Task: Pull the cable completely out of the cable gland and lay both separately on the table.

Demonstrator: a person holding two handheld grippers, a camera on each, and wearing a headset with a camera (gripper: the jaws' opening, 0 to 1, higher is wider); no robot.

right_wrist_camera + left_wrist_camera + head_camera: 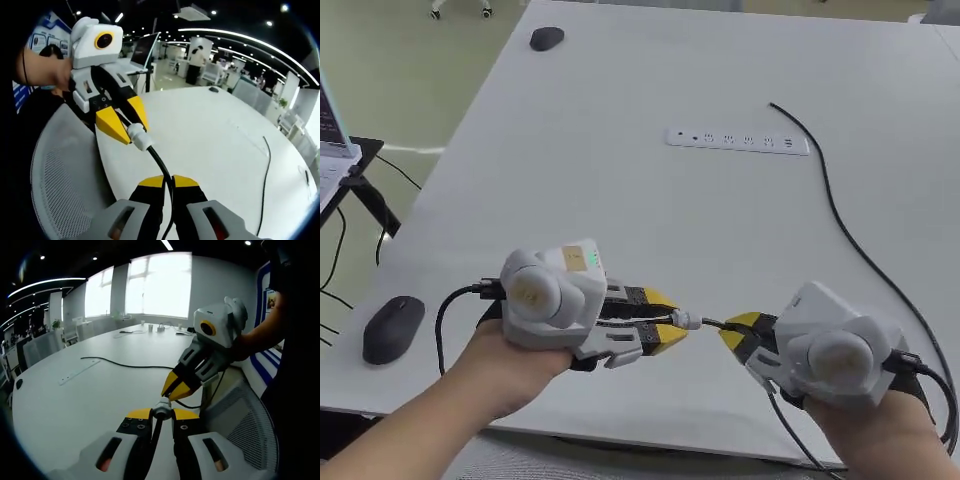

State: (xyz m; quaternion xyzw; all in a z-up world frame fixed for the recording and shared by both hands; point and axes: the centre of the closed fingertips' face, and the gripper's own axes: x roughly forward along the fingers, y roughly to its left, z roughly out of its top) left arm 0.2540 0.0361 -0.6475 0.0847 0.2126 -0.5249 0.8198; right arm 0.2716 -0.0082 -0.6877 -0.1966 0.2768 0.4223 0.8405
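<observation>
White smooth table (620, 200), open office with ceiling lights behind. Lower centre of head view: left gripper (667, 322) pinched on the small pale round cable gland (686, 320). Right gripper (738, 332) faces it tip to tip, pressed onto the thin black cable (712, 323) leaving the gland. Flat white power strip (738, 141) upper right.

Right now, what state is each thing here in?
left hand-held gripper, shut on the cable gland
right hand-held gripper, shut on the cable
cable gland, held off the table, cable running through it
cable, threaded in the cable gland, not yet pulled out
power strip, lying flat on the table
</observation>
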